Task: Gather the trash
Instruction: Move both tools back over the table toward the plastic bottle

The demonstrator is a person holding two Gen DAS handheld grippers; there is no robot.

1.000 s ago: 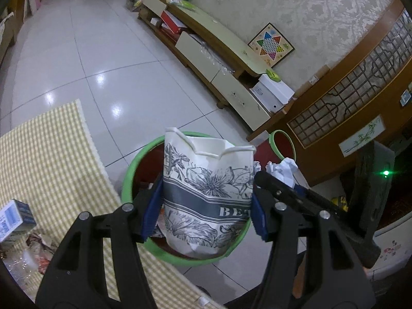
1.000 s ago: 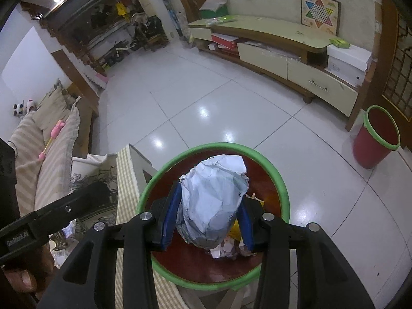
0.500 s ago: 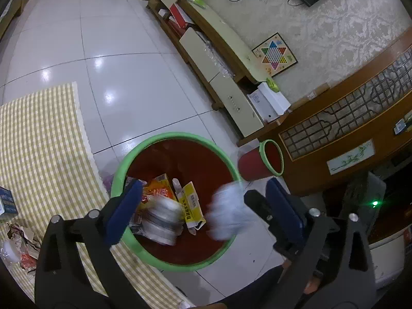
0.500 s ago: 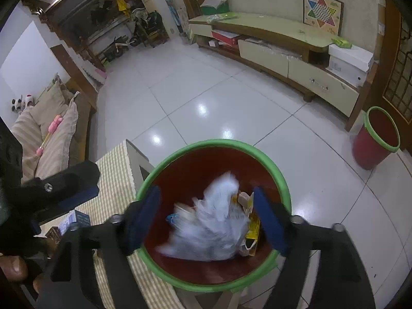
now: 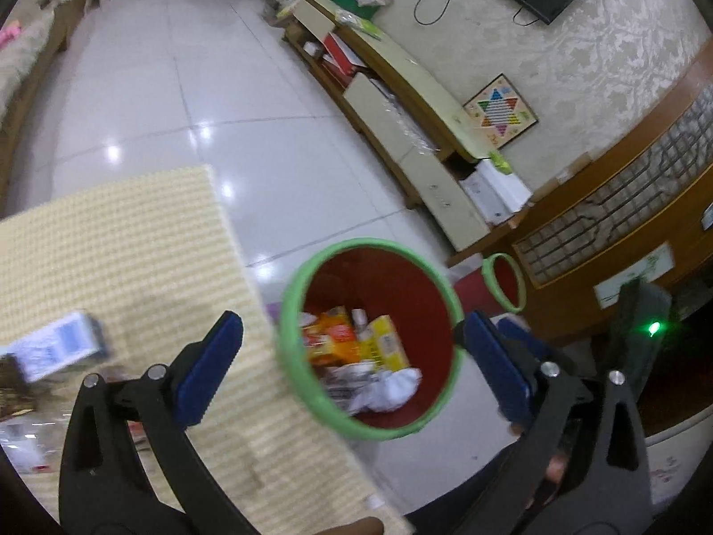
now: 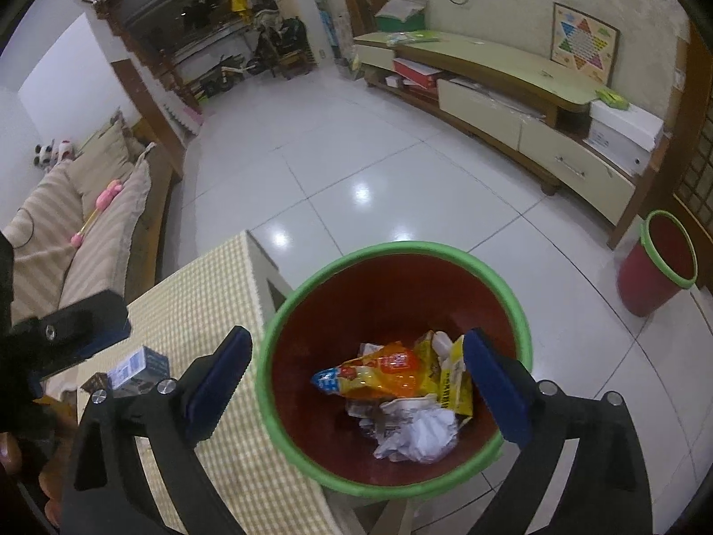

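A red trash bin with a green rim (image 5: 292, 287) (image 6: 517, 307) stands on the floor beside the table. Inside lie a crumpled white paper ball (image 5: 394, 390) (image 6: 421, 437), orange and yellow wrappers (image 5: 338, 339) (image 6: 387, 372) and a flattened printed cup (image 5: 345, 379). My left gripper (image 5: 352, 359) is open and empty above the bin's near rim. My right gripper (image 6: 356, 383) is open and empty above the bin. A small blue and white box (image 5: 60, 350) (image 6: 138, 368) lies on the table.
The table carries a yellow checked cloth (image 5: 124, 249) (image 6: 200, 303) with more wrappers at its left end (image 5: 18, 401). A second red bin (image 5: 506, 281) (image 6: 655, 263) stands by a wooden partition. A low TV cabinet (image 6: 490, 102) lines the far wall; a sofa (image 6: 67, 223) is at left.
Both grippers opened and dropped their loads into the bin: the left let go of the printed paper cup, the right let go of the crumpled paper. Both have pulled back a little.
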